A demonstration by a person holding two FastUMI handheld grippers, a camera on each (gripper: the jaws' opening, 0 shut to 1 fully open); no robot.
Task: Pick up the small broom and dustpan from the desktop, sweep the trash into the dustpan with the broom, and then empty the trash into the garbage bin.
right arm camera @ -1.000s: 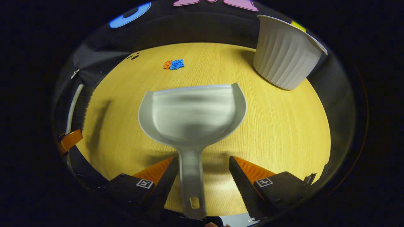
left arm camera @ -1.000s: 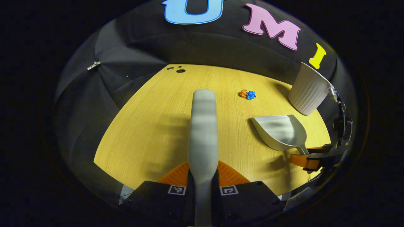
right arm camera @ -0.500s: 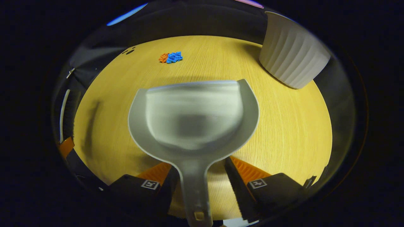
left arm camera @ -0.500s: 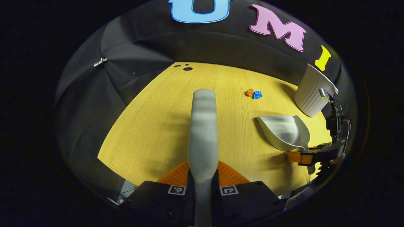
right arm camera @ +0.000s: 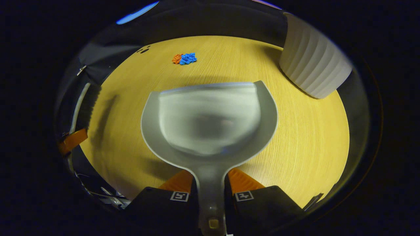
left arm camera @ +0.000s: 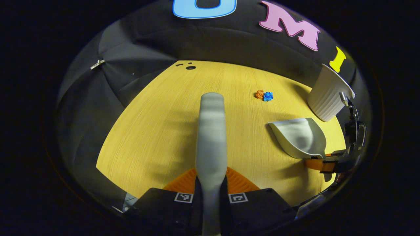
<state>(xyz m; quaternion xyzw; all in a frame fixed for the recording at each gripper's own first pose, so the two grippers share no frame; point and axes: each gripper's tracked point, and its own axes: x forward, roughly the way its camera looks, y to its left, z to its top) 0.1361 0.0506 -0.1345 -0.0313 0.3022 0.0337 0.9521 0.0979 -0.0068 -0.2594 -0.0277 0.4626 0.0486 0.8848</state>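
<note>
Closing in from either side, the right gripper [right arm camera: 210,183] now clamps the dustpan [right arm camera: 208,121] by its handle — a second ago its fingers stood apart. The left gripper [left arm camera: 210,183] grips the broom [left arm camera: 211,131] (so both tools are in hand). The trash [right arm camera: 184,58] lies well ahead of the pan's lip, the garbage bin [right arm camera: 313,70] off to the right.

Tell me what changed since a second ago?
The right claw closed its fingers on the dustpan handle; they stood open on either side of it before. The left claw still grips the broom. The orange and blue paper scraps and the white bin stayed put.
</note>
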